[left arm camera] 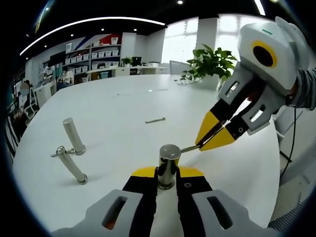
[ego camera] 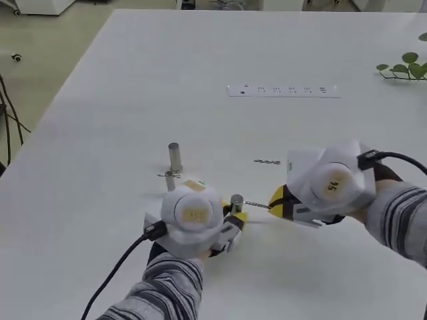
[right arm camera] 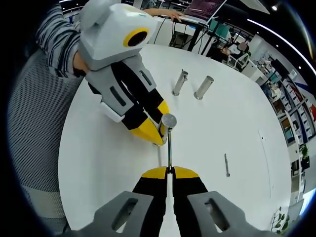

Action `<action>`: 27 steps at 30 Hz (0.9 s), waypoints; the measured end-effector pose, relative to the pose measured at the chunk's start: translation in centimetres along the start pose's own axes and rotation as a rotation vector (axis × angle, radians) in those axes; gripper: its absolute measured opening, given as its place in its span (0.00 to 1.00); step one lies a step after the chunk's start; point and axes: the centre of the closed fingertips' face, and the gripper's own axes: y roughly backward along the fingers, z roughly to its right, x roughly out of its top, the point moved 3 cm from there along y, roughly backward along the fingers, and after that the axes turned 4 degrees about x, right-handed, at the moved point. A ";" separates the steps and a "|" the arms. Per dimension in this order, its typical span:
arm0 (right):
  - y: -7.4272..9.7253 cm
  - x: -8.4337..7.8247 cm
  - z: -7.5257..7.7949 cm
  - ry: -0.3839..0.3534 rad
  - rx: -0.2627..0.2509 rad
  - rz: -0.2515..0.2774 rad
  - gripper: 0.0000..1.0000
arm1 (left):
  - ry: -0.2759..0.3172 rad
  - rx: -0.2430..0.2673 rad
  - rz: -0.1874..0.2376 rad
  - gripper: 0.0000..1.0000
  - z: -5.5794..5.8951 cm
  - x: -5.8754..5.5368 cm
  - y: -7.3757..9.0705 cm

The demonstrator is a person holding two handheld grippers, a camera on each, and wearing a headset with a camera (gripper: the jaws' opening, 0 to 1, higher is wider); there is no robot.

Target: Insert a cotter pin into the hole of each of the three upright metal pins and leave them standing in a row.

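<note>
The left gripper (left arm camera: pixel 168 174) has its yellow-tipped black fingers (left arm camera: pixel 143 173) closed narrow around a pin (left arm camera: pixel 169 165), a short, smooth steel cylinder with a flat round cap that stands upright on the desk (ego camera: pixel 200 67). The right gripper (right arm camera: pixel 169 173) pinches a cotter pin (right arm camera: pixel 169 148) between nearly closed fingers (right arm camera: pixel 154 173). This thin, straight, bright wire lies level, and its far tip meets the pin's side just under the cap. Whether it has entered the hole cannot be told.

Well apart from these, behind the left gripper in the head view, stand a second pin (ego camera: pixel 175 157), plain and matte grey, and a third pin (ego camera: pixel 171 180) just beside it, which has a thin wire crossing near its top. A spare cotter pin (ego camera: pixel 267 161) lies flat on the desk beyond the right gripper.

The desk is broad, white and smooth, with a faint sheen. A flat white power strip (ego camera: pixel 283 91) lies farther back, and a leafy green plant (ego camera: pixel 403 69) sits at the far edge. Both gripper bodies are glossy white plastic. Around the desk is a bright office with stocked shelves (left arm camera: pixel 94 61) and curved ceiling lights (left arm camera: pixel 94 22).
</note>
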 end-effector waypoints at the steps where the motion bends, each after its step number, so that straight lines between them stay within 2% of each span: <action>1: 0.0 0.0 0.0 -0.001 0.000 0.000 0.00 | 0.003 -0.003 0.000 0.10 0.0 0.0 0.0; 5: -0.1 0.0 0.0 0.003 0.001 -0.003 0.00 | -0.022 -0.018 -0.001 0.10 0.0 0.0 0.0; 15: -0.2 0.0 0.3 0.019 0.010 -0.002 0.00 | -0.112 -0.112 -0.010 0.10 0.0 -0.1 0.0; 23: -0.2 0.0 0.2 0.035 0.012 -0.004 0.00 | -0.144 -0.176 -0.015 0.10 -0.1 -0.1 0.0; 27: -0.1 0.1 0.1 0.041 0.011 -0.004 0.00 | -0.139 -0.201 -0.021 0.10 -0.3 -0.1 0.0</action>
